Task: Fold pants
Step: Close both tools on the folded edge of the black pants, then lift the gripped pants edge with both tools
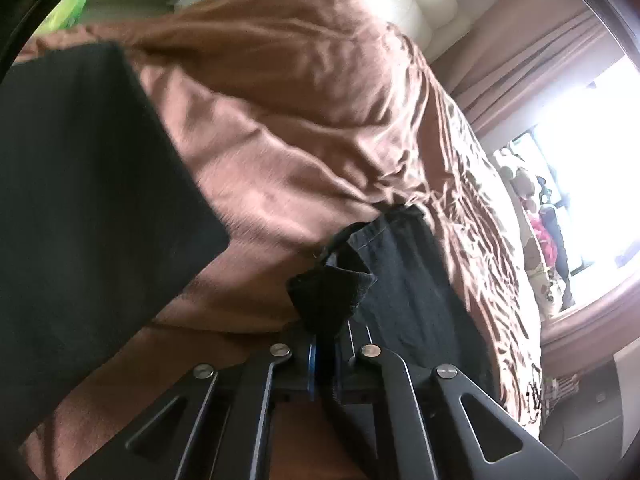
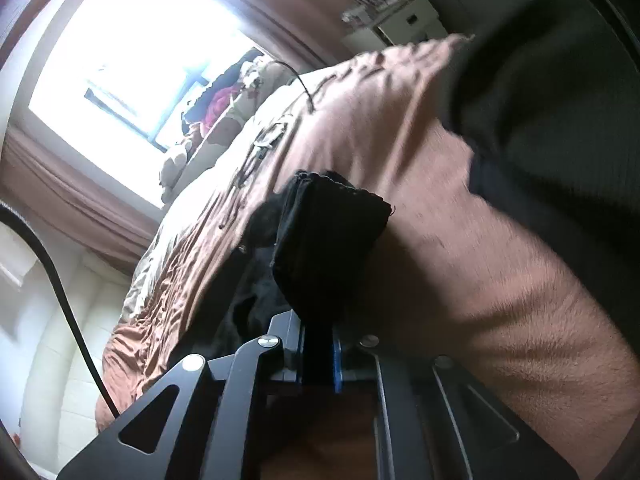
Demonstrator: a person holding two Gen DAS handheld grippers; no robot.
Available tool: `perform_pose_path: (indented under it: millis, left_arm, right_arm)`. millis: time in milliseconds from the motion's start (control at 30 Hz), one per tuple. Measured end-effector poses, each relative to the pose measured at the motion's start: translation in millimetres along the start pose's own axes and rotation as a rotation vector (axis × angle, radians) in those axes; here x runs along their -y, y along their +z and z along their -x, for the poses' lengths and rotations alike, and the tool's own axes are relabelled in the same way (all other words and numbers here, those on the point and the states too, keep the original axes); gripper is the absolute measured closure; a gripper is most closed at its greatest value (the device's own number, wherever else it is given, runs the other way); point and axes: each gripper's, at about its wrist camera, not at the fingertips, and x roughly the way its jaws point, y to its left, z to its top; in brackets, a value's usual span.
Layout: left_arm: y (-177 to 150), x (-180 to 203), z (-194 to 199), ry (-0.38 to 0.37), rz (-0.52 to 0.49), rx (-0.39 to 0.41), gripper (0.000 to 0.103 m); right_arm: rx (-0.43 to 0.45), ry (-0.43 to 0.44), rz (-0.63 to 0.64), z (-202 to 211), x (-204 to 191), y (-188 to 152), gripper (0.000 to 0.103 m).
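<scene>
The black pants (image 1: 404, 280) are lifted over a bed with a brown cover (image 1: 280, 128). My left gripper (image 1: 323, 344) is shut on a bunched edge of the pants, and the cloth hangs to the right of it. My right gripper (image 2: 318, 344) is shut on another bunched edge of the pants (image 2: 328, 236), held up in front of the brown cover (image 2: 460, 220). A large dark piece of cloth (image 1: 80, 208) fills the left of the left wrist view; it also shows at the upper right of the right wrist view (image 2: 552, 112).
A bright window (image 2: 120, 52) with brown curtains (image 1: 520, 60) stands past the bed. Stuffed toys and clothes (image 1: 536, 208) lie by the window. A white padded headboard (image 1: 404, 4) is at the bed's end. A black cable (image 2: 60, 292) hangs at the left.
</scene>
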Motion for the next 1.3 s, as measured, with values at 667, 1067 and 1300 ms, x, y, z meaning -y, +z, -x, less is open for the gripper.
perform_pose_path:
  millis: [667,1067,1300]
  left_arm:
    - [-0.8,26.8,96.0,-0.033,-0.046,-0.003,0.099]
    - [-18.5,-12.5,166.0,-0.028,-0.02,0.008,0.099]
    - [-34.7,-38.4,206.8,-0.02,-0.014,0.005,0.099]
  right_arm:
    - [0.001,0.0,-0.003,83.6,-22.6,2.2,0.099]
    - [-0.01,-0.001,-0.037,148.3,-1.4,-8.5,0.099]
    - [-0.023,-0.01,-0.054,173.7,5.6,-16.9,0.099]
